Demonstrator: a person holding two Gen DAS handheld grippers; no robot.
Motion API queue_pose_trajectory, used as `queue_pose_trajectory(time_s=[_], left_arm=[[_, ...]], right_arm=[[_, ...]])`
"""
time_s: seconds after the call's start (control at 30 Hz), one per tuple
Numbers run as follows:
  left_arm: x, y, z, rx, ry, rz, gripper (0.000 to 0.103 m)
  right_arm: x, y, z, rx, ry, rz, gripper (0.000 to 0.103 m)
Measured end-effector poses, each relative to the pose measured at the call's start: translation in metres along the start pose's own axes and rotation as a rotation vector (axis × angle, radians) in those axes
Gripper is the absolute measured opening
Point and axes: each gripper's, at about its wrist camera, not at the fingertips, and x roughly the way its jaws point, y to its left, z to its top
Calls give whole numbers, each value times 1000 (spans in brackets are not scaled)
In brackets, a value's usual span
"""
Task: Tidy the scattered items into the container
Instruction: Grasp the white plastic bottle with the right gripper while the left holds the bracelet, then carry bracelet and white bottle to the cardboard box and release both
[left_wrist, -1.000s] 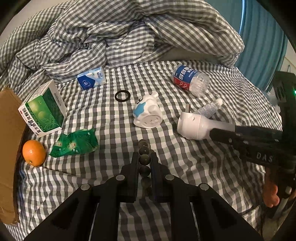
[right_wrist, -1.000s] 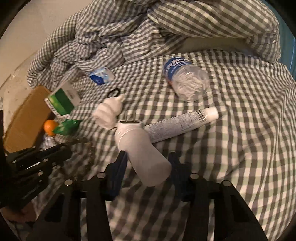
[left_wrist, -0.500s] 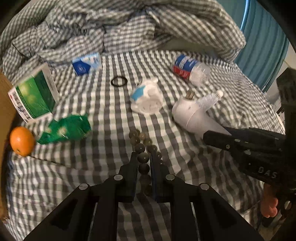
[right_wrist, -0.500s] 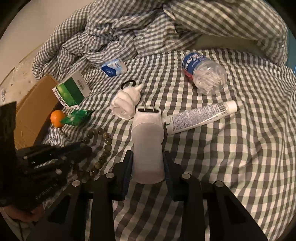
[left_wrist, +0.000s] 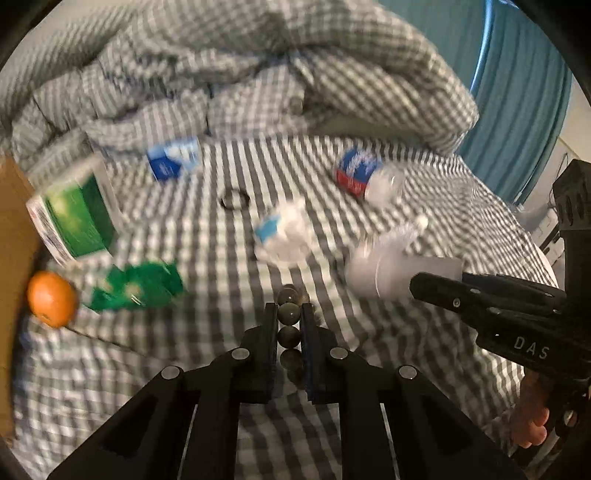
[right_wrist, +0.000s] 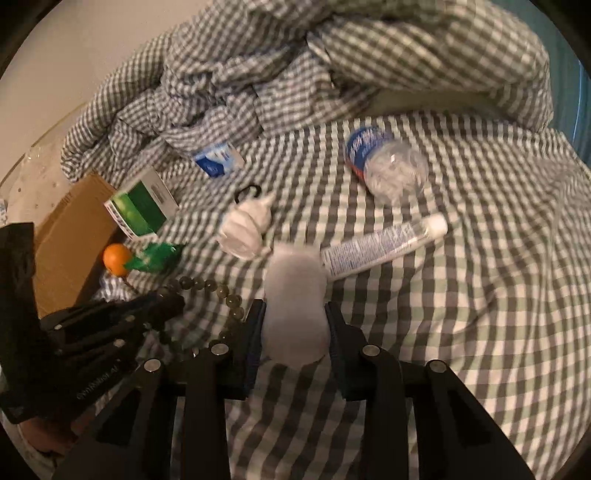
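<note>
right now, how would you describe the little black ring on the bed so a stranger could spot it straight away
Start at the rumpled checked blanket heaped at the head of the bed. On the flat sheet in front of it, between the blue carton and the white toy, lies the ring. It is the only thin, dark, hollow circle there.

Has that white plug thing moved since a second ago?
Yes. The white plug lay angled beside the toothpaste tube; now the right tongs, which were just closing, grip it and it points straight ahead, apparently lifted.

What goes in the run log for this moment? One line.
left gripper: shut on bead string | right gripper: shut on white charger | cardboard box: waiting
</note>
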Motion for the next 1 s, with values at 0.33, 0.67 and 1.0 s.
queue_pose_trajectory(time_s=[0.33, 0.67, 1.0], left_arm=[[-100, 40, 21, -17, -139, 145, 11], [-199, 132, 5, -118, -208, 289, 11], [-272, 213, 17, -181, -275, 411, 11]], right_arm=[[-40, 62, 7, -62, -68, 18, 32], [-78, 167, 16, -178, -156, 85, 32], [-76, 256, 31, -264, -164, 176, 32]])
